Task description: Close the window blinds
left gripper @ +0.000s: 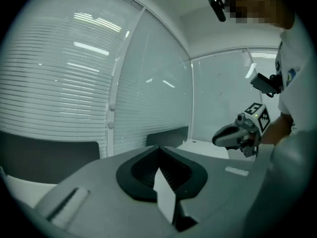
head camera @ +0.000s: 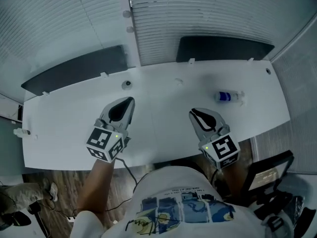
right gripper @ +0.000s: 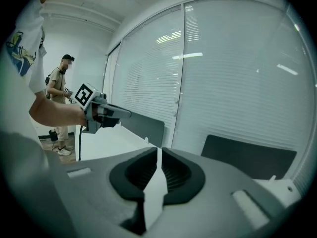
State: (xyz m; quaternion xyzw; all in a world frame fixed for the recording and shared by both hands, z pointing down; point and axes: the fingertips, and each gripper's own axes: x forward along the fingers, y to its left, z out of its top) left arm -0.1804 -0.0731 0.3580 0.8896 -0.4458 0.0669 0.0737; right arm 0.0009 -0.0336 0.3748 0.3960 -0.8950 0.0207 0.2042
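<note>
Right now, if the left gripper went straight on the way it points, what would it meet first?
The left gripper would probably meet the dark panel at the back of the table, or the blinds just beside it; depth is unclear.

Steep overhead view (blinds (head camera: pixel 198 14) in all)

Left gripper (head camera: pixel 130 101) closed and empty, right gripper (head camera: pixel 193 113) closed, side by side

Cool, even indoor light with soft shadows
Bright streaks of glare lie on the blinds (left gripper: pixel 64 83); both gripper views bend strongly and darken at their corners, with the near parts slightly blurred.
</note>
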